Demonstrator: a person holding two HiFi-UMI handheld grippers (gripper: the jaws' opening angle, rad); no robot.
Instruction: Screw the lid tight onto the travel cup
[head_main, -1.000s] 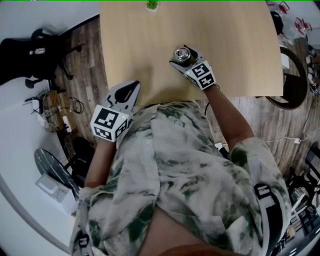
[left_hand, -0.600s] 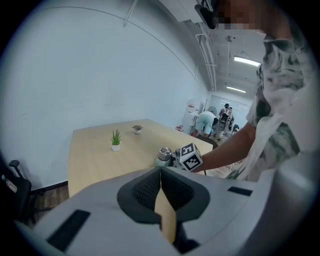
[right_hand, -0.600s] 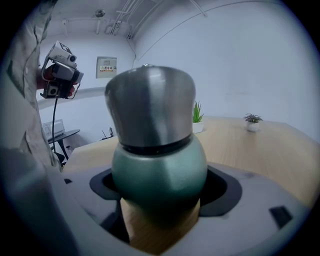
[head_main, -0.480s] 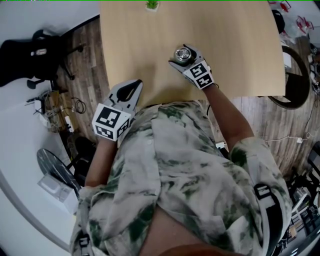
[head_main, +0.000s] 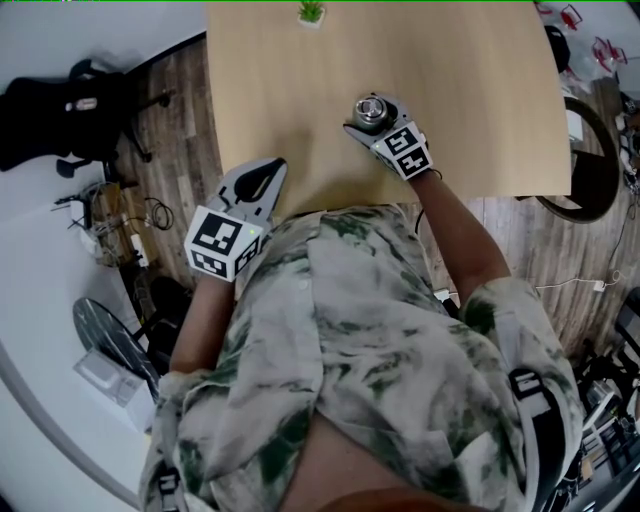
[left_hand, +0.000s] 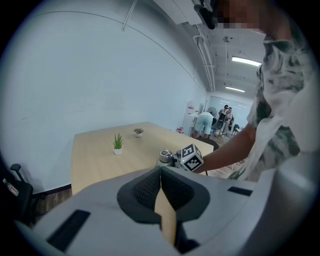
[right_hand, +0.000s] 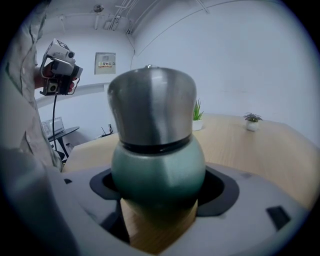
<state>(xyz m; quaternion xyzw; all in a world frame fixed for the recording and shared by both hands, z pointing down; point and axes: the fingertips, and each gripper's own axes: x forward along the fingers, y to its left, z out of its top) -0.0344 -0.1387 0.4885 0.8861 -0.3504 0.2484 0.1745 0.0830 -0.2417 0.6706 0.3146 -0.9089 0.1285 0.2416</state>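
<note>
The travel cup (head_main: 369, 110), a green body with a steel lid (right_hand: 152, 107), stands upright on the wooden table (head_main: 470, 70). My right gripper (head_main: 366, 124) reaches in from the near side and is shut on the cup's green body (right_hand: 157, 165), which fills the space between the jaws. My left gripper (head_main: 268, 170) hovers over the table's near left edge, shut with nothing between its pads. In the left gripper view its closed jaws (left_hand: 160, 174) point toward the cup (left_hand: 165, 156) and the right gripper's marker cube (left_hand: 191, 157).
A small potted plant (head_main: 311, 12) stands at the table's far edge, and a second small pot (left_hand: 138, 132) lies further off. A black office chair (head_main: 70, 100) and cables are on the floor to the left. A dark round object (head_main: 592, 160) sits beyond the table's right edge.
</note>
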